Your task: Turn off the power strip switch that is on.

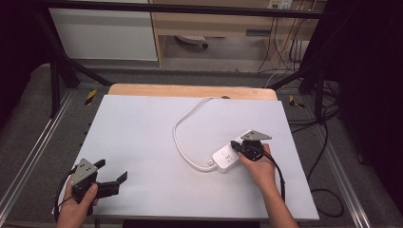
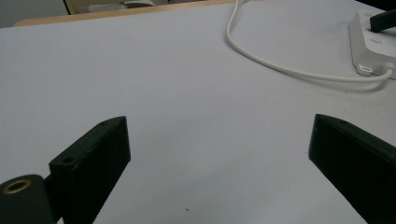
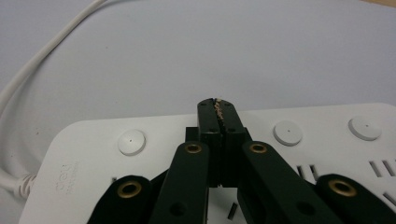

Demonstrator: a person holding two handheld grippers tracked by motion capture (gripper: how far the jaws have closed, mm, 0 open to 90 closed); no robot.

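White power strip (image 1: 231, 154) lies right of centre in high view, on white table sheet (image 1: 142, 142); its cord (image 1: 183, 137) loops toward upper middle. I see right gripper (image 1: 236, 145) over strip, jaws pressed together, tips above socket face (image 3: 327, 154); nothing visibly clamped. Left gripper (image 1: 111, 175) sits lower left, jaws spread wide, empty, well apart from strip.

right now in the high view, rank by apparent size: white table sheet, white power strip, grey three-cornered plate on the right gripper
1. White table sheet
2. White power strip
3. Grey three-cornered plate, clearly smallest, on the right gripper
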